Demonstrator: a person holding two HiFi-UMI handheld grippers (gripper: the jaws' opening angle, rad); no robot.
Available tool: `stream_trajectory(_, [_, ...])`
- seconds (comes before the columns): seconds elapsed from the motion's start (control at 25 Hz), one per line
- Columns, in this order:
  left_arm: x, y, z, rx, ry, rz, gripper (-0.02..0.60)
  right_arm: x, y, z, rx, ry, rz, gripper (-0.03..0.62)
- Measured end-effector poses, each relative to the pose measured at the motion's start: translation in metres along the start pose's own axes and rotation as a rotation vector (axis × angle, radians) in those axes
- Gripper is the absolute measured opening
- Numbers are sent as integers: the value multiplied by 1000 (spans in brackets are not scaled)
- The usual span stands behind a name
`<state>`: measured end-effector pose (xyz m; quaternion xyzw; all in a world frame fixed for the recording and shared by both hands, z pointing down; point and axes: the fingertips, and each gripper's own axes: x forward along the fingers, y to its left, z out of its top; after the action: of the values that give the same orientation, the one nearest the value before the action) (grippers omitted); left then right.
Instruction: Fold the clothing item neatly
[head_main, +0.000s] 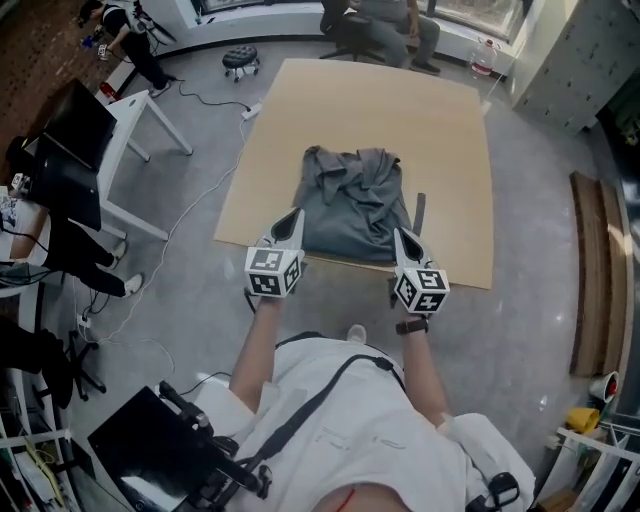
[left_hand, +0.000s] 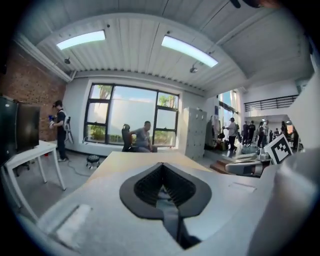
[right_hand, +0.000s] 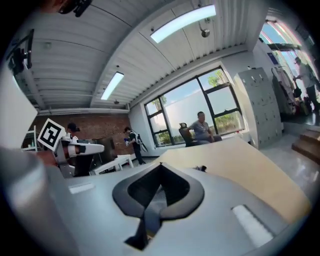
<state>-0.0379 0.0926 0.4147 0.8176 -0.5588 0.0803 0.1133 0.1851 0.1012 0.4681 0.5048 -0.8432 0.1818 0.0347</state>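
Head view, with the two gripper views. A grey clothing item (head_main: 350, 200) lay crumpled on the near half of a tan table (head_main: 430, 110), its near hem close to the table's near edge. The left gripper (head_main: 294, 218) was over that near edge at the clothing item's near-left corner, and the right gripper (head_main: 400, 236) was at its near-right corner. Each gripper's marker cube (head_main: 273, 272) projected past the table's near edge, toward the person's forearms. In the left gripper view the black ribbed pads (left_hand: 142, 187) were brought together, with a band of grey cloth pinched between them, so the jaws were closed on the clothing item. The right gripper view showed the same: its pads (right_hand: 135, 192) met on a strip of the same fabric. Both gripper views looked nearly level across the tabletop toward the windows. A narrow dark strip (head_main: 419, 210), which could not be identified, lay on the table just beside the clothing item's right side. Beyond the table's far edge a seated person (head_main: 390, 25) occupied a chair. A low wheeled stool (head_main: 241, 62) stood near the table's far-left corner. A white desk (head_main: 135, 115) stood left of the table, with a cable (head_main: 195, 205) trailing over the floor between them. Long wooden boards (head_main: 592, 275) lay on the floor well to the table's right.
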Motion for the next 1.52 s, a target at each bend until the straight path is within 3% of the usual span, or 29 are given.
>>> stream_trajectory(0.24, [-32,-28,85,41,-166,-118,2,-6,88,84,-41,-156,68,5])
stream_trajectory(0.4, [-75,-7,105,224,-188,-51,2,-4,143,105,-121,-201,58,5])
stream_trajectory(0.48, [-97,3,95,265,-164,-30,2,-9,165,93,-119,-178,31,5])
stream_trajectory(0.64, [-136,1,68,191,-150,-91,2,-44,202,69,-147,-142,-20,5])
stream_trajectory(0.88, [-156,1,44,71,-163,-125,2,-74,226,49,-180,-127,-62,5])
stream_trajectory(1.28, [-158,-7,58,44,-172,-140,2,-62,234,74,-186,-201,-39,5])
stream_trajectory(1.52, [-160,-11,64,43,-220,-64,2,-57,224,78,-171,-207,-12,5])
